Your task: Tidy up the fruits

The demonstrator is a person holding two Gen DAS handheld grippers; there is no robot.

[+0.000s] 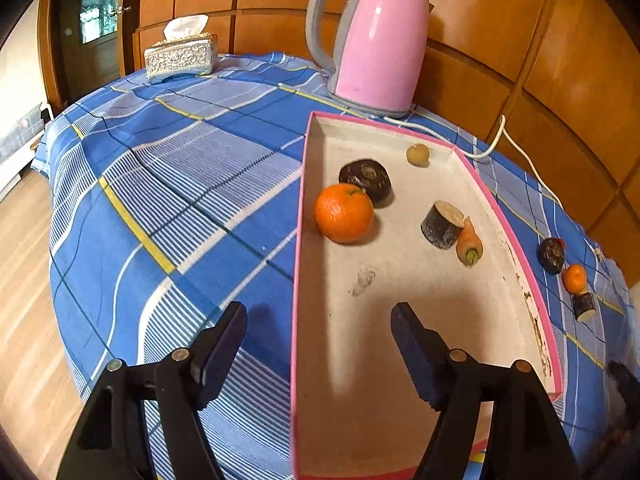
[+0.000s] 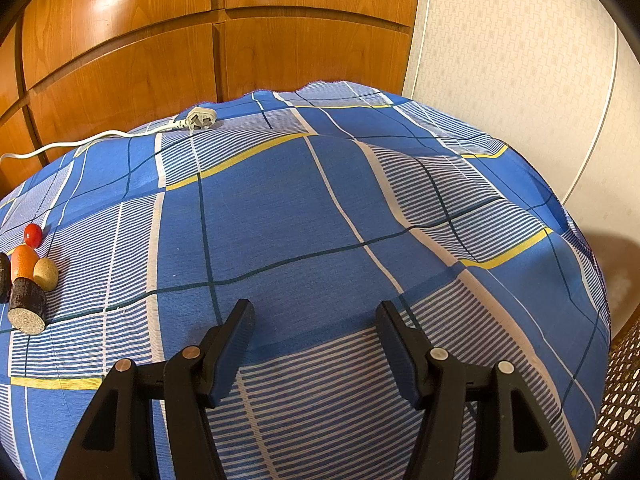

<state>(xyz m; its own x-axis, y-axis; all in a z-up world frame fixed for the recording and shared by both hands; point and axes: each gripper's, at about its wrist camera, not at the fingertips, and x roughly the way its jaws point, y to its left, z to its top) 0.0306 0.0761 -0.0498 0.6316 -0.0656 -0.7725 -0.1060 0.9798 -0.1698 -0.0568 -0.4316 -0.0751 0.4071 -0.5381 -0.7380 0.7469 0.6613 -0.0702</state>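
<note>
A pink-rimmed white tray [image 1: 400, 360] lies on the blue checked tablecloth. In it are an orange [image 1: 343, 213], a dark round piece [image 1: 365, 178], a dark cut chunk [image 1: 442, 224], a small carrot piece [image 1: 469, 245] and a small tan ball [image 1: 417, 155]. My left gripper [image 1: 318, 320] is open and empty over the tray's near left rim. To the tray's right on the cloth lie a dark piece [image 1: 551, 255], a small orange [image 1: 574, 278] and a cut chunk [image 1: 584, 306]. In the right wrist view these show at far left: cut chunk [image 2: 27, 305], orange [image 2: 23, 262], tan ball [image 2: 45, 274], red tomato [image 2: 33, 235]. My right gripper [image 2: 316, 320] is open and empty above bare cloth.
A pink kettle [image 1: 376, 40] stands behind the tray; its white cord [image 1: 492, 144] runs to a plug [image 2: 200, 119] on the cloth. A silver tissue box [image 1: 182, 58] sits far left. Wooden panels stand behind. The table's edges drop off at left and right.
</note>
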